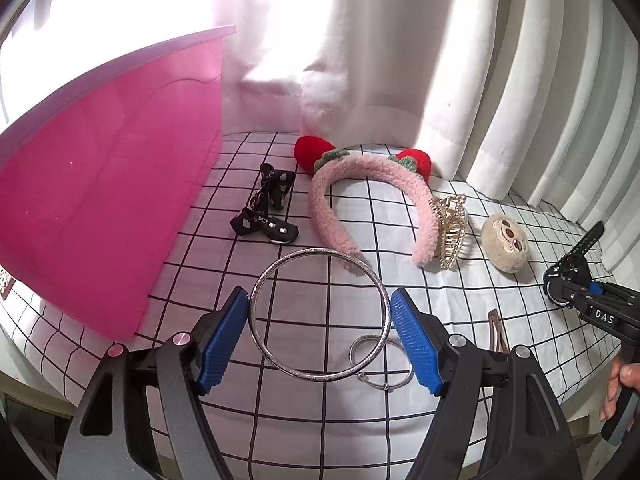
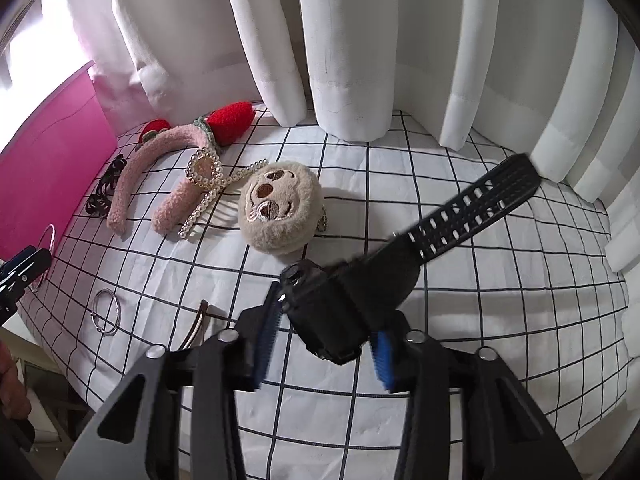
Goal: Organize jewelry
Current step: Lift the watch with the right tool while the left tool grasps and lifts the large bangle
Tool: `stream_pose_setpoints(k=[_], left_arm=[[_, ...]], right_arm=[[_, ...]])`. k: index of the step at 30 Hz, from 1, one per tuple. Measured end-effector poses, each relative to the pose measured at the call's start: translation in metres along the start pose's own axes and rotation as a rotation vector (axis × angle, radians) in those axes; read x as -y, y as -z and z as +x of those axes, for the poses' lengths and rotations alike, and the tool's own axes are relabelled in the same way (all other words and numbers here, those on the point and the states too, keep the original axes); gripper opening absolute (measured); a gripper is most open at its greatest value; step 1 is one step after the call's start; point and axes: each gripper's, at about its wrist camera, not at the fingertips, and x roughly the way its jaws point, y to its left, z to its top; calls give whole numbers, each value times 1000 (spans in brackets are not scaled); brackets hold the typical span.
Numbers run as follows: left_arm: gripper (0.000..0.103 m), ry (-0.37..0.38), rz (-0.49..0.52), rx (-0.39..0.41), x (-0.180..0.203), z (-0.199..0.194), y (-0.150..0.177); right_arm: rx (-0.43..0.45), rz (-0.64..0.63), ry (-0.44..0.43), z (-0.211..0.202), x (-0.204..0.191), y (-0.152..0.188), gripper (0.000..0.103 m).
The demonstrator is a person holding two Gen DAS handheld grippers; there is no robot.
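1. Between the blue pads of my left claw [image 1: 320, 338] sat a large silver bangle [image 1: 320, 316]; the jaws stood wide with a pad against each side of the ring, gripping it above the checked cloth [image 1: 460, 288].
2. My right claw [image 2: 324, 344] was closed on the body of a black watch [image 2: 340, 308], whose perforated strap stuck out up and to the right, slightly blurred. No earlier view was on hand, so I say only that the pads pressed on it.
3. Only the left wrist view showed the tall pink bin [image 1: 100, 200] broadly, at the left on the counter, and the black ribbon piece [image 1: 266, 208] clearly beside it.
4. Only the right wrist view showed the sloth plush [image 2: 280, 210] large and close, with a pearl-edged hair claw [image 2: 206, 184] touching the pink fuzzy headband [image 2: 152, 184].
5. Both views caught a smaller silver ring [image 1: 380, 364] lying on the cloth, and a brown hair clip [image 1: 498, 332] near it.
6. White curtains [image 2: 360, 40] hung behind everything.
7. A person's hand [image 1: 618, 384] on the right claw's handle appeared only at the edge of the left view.
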Motion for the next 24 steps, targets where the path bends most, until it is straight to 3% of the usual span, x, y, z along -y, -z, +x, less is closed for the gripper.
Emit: stream_pose_setpoints(k=[3,12,16,21,24], left_arm=[[71,6,4,9,2,-4,-5],[71,6,11,9,3,-5,-10],[71,7,7,1,2,-2,-9],[71,4,2,-3,-1,-1,-9],[71,-2,1,-3,-2,-1,-9]], right_arm=[[3,-11,3,2,0,-5,20],[-12,15,2,12,9,-5,18],[-22,42,-19,17,12,-8,23],[-76,96,-42,32,17,-13,43],[-106,108,-37,40,17,-13,44]])
